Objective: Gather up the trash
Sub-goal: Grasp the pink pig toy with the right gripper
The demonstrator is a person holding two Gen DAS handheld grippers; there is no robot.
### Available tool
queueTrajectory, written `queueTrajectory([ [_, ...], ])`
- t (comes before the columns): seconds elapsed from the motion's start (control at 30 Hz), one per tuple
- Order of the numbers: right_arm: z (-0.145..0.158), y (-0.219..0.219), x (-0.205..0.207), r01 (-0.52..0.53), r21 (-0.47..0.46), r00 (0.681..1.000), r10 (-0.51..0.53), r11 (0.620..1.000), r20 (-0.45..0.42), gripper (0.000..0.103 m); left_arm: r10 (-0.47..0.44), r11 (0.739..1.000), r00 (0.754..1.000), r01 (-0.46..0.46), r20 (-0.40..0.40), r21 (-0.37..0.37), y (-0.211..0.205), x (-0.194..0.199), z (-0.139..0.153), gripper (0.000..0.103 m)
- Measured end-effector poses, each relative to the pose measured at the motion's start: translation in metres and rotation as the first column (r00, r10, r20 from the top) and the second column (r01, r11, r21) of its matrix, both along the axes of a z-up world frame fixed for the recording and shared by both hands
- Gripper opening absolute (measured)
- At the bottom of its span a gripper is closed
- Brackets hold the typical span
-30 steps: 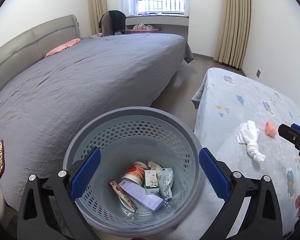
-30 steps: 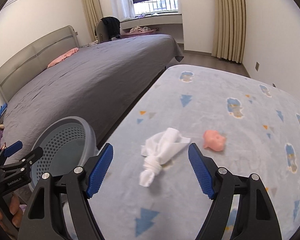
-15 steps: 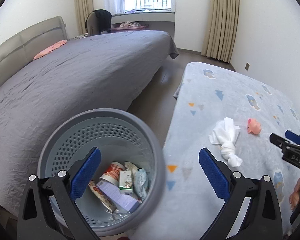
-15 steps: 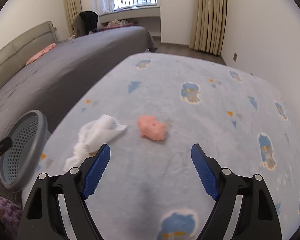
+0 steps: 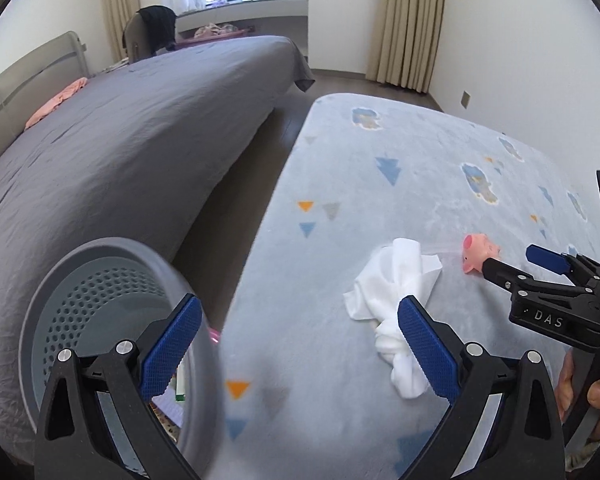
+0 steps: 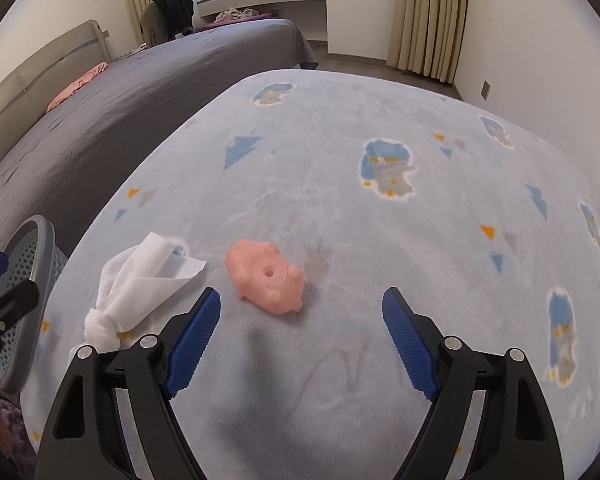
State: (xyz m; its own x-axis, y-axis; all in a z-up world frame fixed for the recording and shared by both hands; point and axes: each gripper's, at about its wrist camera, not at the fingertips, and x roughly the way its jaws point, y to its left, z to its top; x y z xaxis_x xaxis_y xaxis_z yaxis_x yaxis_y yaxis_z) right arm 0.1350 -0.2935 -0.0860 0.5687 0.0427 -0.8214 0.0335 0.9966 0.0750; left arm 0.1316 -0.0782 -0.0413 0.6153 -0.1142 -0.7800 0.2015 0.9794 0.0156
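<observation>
Right gripper (image 6: 300, 328) spread wide, empty, over the pale blue patterned blanket (image 6: 380, 208); small pink rubber pig (image 6: 266, 282) just beyond its tips. Knotted white tissue (image 6: 136, 280) left of the pig. Left gripper (image 5: 296, 344) wide, empty; grey perforated plastic basket (image 5: 100, 300) near left.

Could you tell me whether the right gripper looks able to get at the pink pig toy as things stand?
Probably yes: the right gripper is open and the pink pig toy lies just ahead of its fingertips on the blue blanket, with nothing between them; the white tissue sits off to one side.
</observation>
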Motion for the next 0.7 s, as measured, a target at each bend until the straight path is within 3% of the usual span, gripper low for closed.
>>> queueTrajectory([
  [0.43,-0.009,0.009,0.021,-0.004,-0.005,1.0,0.004,1.0,0.002,0.079,0.007,1.0,1.0,-0.007,0.025,-0.007,-0.001,0.007,-0.006,0.097],
  [0.7,-0.016,0.025,0.023,-0.05,-0.047,0.998,0.049,0.998,-0.027,0.048,-0.017,1.0,1.0,0.017,0.015,-0.007,-0.003,0.003,-0.008,0.097],
])
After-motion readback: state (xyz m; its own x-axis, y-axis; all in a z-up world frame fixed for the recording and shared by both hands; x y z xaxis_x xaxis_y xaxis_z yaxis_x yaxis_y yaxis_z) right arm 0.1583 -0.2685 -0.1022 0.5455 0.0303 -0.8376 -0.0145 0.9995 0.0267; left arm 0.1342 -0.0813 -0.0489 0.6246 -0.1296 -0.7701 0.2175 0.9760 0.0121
